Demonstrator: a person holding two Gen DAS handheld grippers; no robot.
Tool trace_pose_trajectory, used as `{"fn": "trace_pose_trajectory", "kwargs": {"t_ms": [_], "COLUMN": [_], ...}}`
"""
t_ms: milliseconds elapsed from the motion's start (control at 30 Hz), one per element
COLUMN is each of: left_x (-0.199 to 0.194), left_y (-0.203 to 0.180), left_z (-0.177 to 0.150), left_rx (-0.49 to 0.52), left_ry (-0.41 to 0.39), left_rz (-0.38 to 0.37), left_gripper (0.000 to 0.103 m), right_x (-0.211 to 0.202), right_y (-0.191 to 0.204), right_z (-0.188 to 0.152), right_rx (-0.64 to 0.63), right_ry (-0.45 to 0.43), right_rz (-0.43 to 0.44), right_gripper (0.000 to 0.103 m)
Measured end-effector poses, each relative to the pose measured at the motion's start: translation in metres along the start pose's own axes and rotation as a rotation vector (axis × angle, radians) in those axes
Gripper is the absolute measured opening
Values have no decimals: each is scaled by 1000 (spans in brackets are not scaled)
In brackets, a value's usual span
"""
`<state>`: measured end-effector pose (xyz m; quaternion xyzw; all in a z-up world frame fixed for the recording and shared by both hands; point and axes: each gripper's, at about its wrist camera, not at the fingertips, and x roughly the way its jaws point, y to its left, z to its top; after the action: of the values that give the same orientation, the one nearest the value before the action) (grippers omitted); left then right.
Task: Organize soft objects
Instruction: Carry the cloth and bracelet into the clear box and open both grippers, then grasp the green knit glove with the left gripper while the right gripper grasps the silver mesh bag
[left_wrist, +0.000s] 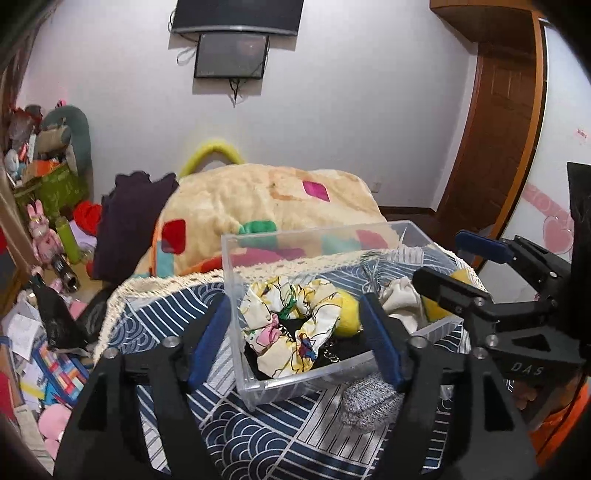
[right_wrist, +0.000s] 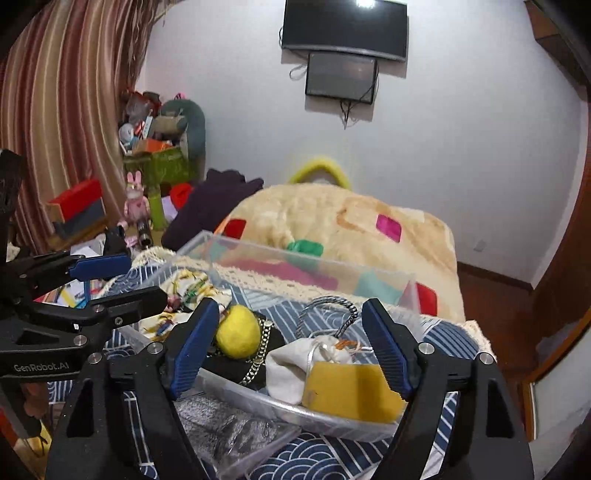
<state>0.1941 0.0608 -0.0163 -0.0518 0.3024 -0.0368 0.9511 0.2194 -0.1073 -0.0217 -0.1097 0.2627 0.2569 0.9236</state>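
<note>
Both claws gape empty over the box (left_wrist: 236, 317): left claw (left_wrist: 295, 338), right claw (right_wrist: 291, 343). A careless reach could snag the scrunchie (left_wrist: 291, 325) and drag the box.

Floral scrunchie (left_wrist: 291, 325); yellow ball (right_wrist: 237, 332); wave-patterned blue cloth (left_wrist: 240, 435).

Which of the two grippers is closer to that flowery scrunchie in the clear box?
Left. The left gripper frames the floral scrunchie between its open fingers. The right gripper sits open toward the other end of the clear box, over the yellow pouch.
</note>
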Motion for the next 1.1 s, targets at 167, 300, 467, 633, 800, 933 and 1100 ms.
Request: {"fn": "trace_pose_trajectory", "kwargs": {"t_ms": [167,300,467,633,800,933,1100], "left_x": [-23,-39,-48,-50,-46,-36,-27], "left_y": [-6,-8,-10,-11,-12,-18,-21], "left_z": [-2,-12,-31,-59,-89,-109,-129], "left_rx": [18,12,7,-21,-56,-63,-71], "left_ry": [-41,-57,-36,25,94,167,231], "left_rz": [23,47,58,50,38,16,1], "left_gripper": [88,97,100,101,101,101,101], "right_x": [-16,-29,-45,-57,-60,-57,-54], "right_y": [2,5,4,3,-2,-3,-2], "right_z": [0,-4,-16,-30,-45,-56,-71], "right_rx": [-8,-16,-17,-11,11,29,31], "right_ry": [-40,-63,-84,-85,-59,-25,19], "right_rz": [-2,-2,-7,-11,-6,3,6], "right_gripper": [83,83,83,87,88,88,88]}}
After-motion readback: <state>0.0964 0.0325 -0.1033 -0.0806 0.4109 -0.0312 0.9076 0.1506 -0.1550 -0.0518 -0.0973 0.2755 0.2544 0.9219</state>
